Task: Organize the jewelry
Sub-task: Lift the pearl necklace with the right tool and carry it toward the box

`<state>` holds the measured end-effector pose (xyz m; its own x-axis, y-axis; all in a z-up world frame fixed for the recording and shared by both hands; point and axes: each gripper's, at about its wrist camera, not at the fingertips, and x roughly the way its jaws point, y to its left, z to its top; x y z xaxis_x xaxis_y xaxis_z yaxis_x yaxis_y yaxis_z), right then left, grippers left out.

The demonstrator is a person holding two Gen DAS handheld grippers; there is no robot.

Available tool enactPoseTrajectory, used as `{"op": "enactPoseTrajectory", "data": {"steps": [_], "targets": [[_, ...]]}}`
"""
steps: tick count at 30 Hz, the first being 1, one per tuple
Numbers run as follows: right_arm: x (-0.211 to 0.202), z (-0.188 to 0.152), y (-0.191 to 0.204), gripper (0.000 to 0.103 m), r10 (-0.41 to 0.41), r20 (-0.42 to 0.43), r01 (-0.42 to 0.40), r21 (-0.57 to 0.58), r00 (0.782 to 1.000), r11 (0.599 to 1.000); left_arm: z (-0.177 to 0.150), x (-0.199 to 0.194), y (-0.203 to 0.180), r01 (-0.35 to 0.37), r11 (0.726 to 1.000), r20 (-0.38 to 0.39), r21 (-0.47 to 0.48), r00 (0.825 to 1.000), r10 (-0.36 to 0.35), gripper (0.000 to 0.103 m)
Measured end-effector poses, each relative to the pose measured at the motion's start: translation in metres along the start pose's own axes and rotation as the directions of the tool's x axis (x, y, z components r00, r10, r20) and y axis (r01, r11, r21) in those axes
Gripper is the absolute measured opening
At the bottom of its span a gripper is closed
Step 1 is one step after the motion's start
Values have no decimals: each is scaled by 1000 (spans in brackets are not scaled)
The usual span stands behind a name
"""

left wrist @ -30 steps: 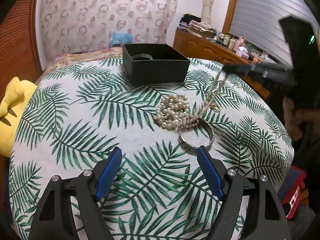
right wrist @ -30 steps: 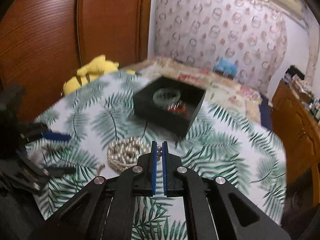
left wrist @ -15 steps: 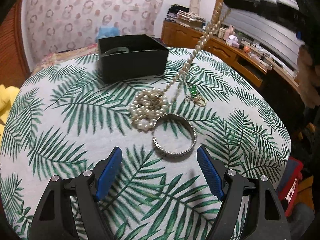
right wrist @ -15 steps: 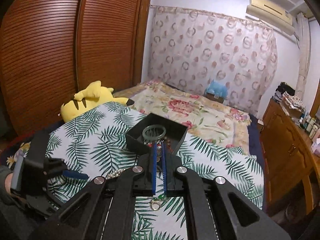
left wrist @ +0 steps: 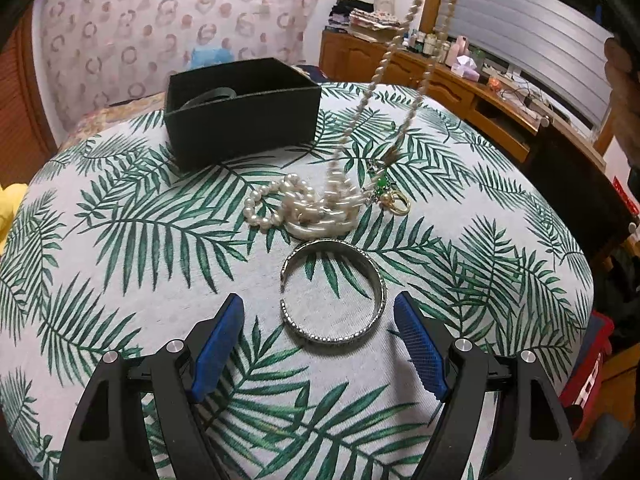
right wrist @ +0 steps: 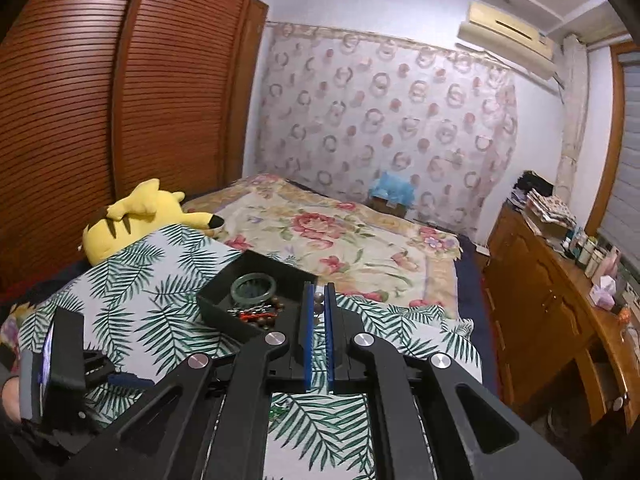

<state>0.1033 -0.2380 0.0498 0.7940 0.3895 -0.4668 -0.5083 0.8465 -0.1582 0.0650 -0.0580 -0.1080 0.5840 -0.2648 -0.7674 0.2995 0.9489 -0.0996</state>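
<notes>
A pearl necklace (left wrist: 384, 68) hangs in two strands from the top of the left wrist view down to a pearl heap (left wrist: 304, 206) on the leaf-print table (left wrist: 120, 220). My right gripper (right wrist: 318, 300) is shut on the necklace high above the table; beads (right wrist: 319, 298) show between its pads. A silver cuff bracelet (left wrist: 336, 288) lies just ahead of my open, empty left gripper (left wrist: 318, 320). A green-stone gold ring (left wrist: 394, 200) lies by the pearls. The black box (left wrist: 240, 116) at the back holds a green bangle (right wrist: 254, 286) and beads (right wrist: 260, 314).
A yellow plush toy (right wrist: 132, 220) lies past the table's left edge on a floral bed (right wrist: 340, 236). A wooden dresser (right wrist: 560, 300) with bottles stands to the right. My left gripper also shows at the lower left of the right wrist view (right wrist: 68, 364).
My right gripper has risen steeply, pulling the necklace strands up off the heap. My left gripper has moved forward, so the cuff bracelet now lies close between its fingers.
</notes>
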Motion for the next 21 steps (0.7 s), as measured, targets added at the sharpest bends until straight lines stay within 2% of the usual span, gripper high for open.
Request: {"op": "enactPoseTrajectory", "data": {"steps": [9,10,11,12,21], "targets": [[-15,6,-9,5,-20,40,20,11,999,1000,3,5,-7,-37,999,14,37,999,37,73],[-17,8,-9,5,-22,44,22,10,999,1000,3,5,-7,-39,998,18,40,999,38,68],[-19,10,-9,5,-22,49,21,10,999,1000,4,5,-7,-35,999,20,41,999,34,57],[-20,11,-10,5,-20,52,20,10,998,1000,4,4,-7,-28,999,23,42,999,27,54],[-34,30,-6,5,-15,89,16,-9,996,1000,4,1,-1,-17,999,26,30,1000,16,54]]}}
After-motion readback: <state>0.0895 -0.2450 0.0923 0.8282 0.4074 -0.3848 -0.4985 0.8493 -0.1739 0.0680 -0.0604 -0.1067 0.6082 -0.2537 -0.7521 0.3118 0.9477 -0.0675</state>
